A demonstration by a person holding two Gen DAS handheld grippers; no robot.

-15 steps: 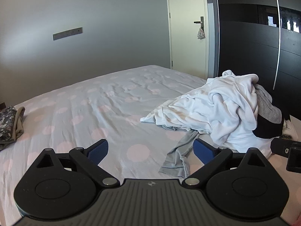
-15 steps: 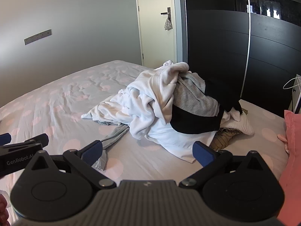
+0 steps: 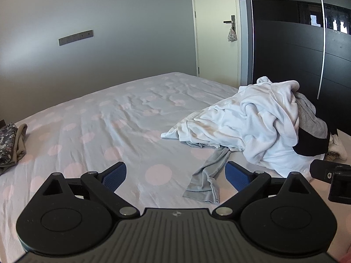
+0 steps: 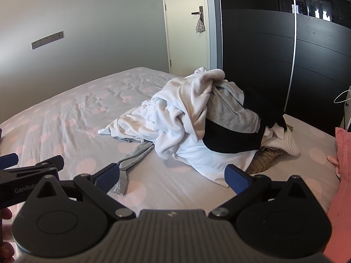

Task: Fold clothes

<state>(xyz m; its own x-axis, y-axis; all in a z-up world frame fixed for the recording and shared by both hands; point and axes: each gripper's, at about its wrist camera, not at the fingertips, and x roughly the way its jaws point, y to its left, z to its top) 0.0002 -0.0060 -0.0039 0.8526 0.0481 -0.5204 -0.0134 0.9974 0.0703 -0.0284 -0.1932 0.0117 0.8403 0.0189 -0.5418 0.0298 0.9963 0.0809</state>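
Ahead, clothes pile (image 4: 204, 120) lies beyond right tool (image 4: 172, 178).

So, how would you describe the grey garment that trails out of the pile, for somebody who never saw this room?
Find the bed with the pink-dotted sheet, then the heap of clothes by the dark wardrobe. The grey garment is the long flat strip trailing from the heap's base toward the camera, alone on the sheet, unlike the bunched white pieces above.
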